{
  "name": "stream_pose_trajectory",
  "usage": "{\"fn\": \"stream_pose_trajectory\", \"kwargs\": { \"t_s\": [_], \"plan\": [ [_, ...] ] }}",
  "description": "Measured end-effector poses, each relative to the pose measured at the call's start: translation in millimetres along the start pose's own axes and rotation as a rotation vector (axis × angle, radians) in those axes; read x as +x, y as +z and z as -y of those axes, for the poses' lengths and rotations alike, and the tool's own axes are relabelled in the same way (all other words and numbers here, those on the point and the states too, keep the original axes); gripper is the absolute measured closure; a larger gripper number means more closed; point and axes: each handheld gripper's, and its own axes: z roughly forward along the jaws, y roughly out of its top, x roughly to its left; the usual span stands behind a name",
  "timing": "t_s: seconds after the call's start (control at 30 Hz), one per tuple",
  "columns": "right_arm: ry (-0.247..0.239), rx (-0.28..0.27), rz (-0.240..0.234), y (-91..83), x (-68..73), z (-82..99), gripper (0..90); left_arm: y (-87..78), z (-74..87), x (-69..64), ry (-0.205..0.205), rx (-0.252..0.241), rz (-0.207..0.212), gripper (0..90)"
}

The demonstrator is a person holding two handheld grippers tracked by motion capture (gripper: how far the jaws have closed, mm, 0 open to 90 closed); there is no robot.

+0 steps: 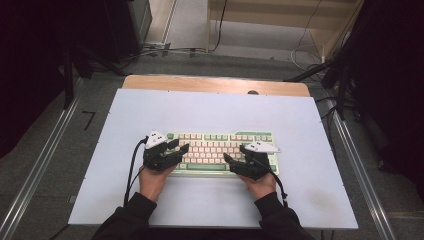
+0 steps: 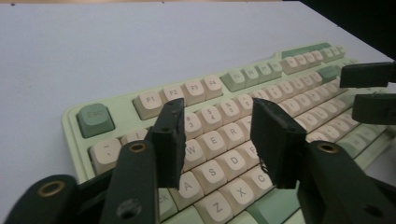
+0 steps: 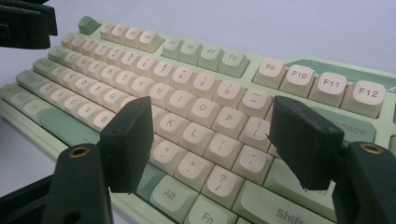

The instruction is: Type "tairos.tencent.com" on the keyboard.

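Note:
A pale green keyboard (image 1: 220,150) with cream keys lies on the white tabletop, near the front. My left gripper (image 1: 180,146) hovers over the keyboard's left end; in the left gripper view its jaws (image 2: 217,116) stand apart above the W, E, D keys with nothing between them. My right gripper (image 1: 234,153) hangs over the keyboard's right half. In the right gripper view its jaws (image 3: 212,109) are open above the K, L, P keys (image 3: 194,133), also empty. Each gripper view catches the other gripper's black jaws at its edge.
The white board (image 1: 215,112) lies on a wooden table whose edge (image 1: 215,84) shows at the back. Metal rails (image 1: 45,160) run along both sides on the floor. Cables (image 1: 170,50) and dark stands sit behind the table.

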Motion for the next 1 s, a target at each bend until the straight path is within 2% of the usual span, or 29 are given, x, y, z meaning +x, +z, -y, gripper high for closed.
{"fn": "stream_pose_trajectory", "kwargs": {
  "t_s": [0.3,0.37,0.77,1.0],
  "plan": [
    [0.001,0.001,-0.004,-0.1,0.1,-0.9,29.2,-1.5,10.0,-8.4,0.022,0.045,0.09,85.3],
    [0.004,0.001,-0.007,0.1,0.5,-1.3,29.2,-1.2,12.2,-10.9,0.034,0.05,0.096,89.4],
    [0.016,0.005,-0.009,0.8,-0.2,-1.3,29.2,8.7,19.3,-23.6,0.073,0.078,0.088,90.0],
    [0.021,0.008,-0.016,1.6,2.8,-0.7,29.2,14.8,22.2,-26.4,0.089,0.097,0.056,90.0]
  ]
}}
